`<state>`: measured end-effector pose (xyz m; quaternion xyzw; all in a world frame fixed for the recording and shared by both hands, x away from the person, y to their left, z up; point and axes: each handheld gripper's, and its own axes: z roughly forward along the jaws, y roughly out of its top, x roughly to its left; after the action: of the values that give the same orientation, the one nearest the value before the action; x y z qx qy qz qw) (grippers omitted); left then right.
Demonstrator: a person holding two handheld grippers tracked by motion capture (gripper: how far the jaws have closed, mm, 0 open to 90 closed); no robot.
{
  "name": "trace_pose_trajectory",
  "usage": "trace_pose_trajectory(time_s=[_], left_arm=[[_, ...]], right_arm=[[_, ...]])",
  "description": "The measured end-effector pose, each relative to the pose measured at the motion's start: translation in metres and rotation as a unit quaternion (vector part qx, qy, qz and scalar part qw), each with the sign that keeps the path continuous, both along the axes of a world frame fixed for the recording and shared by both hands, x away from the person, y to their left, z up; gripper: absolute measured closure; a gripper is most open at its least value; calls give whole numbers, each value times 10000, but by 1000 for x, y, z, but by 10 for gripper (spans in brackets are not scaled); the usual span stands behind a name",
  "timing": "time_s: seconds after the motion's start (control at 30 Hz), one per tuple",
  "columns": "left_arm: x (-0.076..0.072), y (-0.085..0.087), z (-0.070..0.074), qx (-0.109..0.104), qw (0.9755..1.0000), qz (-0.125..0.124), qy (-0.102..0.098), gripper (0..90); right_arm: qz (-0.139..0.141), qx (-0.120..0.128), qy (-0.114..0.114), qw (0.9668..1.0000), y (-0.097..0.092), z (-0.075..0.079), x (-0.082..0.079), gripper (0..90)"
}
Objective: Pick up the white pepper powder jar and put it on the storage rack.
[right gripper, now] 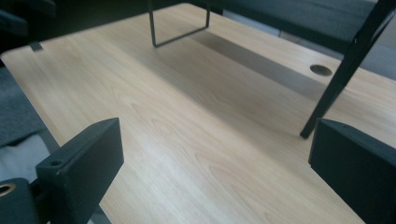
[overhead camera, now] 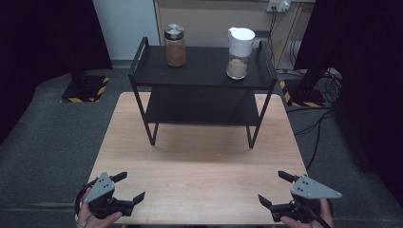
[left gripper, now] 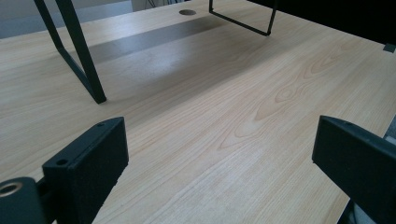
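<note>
Grippers — left (overhead camera: pixel 127 187), right (overhead camera: pixel 272 187) — spread, empty, near edge; jars (overhead camera: pixel 175 45) far on rack (overhead camera: pixel 204 71), probably glass — clumsy reach topples them.

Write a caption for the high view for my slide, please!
Two open tools, left and right, wait at a wooden table facing a black shelf holding two jars.

A glass jar (overhead camera: pixel 175 45) of brown powder with a metal lid stands upright on the rack's top shelf (overhead camera: pixel 204 66), left. A white-lidded jar (overhead camera: pixel 238 46) stands right, well apart.
</note>
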<state>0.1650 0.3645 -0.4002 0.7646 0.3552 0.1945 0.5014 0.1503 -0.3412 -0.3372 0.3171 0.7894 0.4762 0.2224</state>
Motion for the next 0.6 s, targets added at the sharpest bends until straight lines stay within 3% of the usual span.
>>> trace_pose_trajectory(time_s=[0.07,0.2,0.37,0.43,0.6], left_arm=[[0,0,0,-3,10000,6,-3,27],[-1,1,0,-25,10000,32,-23,27],[-1,1,-1,-40,10000,45,-25,27],[-1,1,-1,-47,10000,49,-29,27],[-2,1,-1,-78,9999,88,-48,27]], right_arm=[[-39,-67,26,10000,1,-6,-3,36],[-112,45,123,9999,-2,-19,-7,36],[-218,-121,162,9996,0,-31,-11,37],[-246,-67,226,9994,-2,-38,-11,39],[-328,-31,160,9993,-3,-50,-12,39]])
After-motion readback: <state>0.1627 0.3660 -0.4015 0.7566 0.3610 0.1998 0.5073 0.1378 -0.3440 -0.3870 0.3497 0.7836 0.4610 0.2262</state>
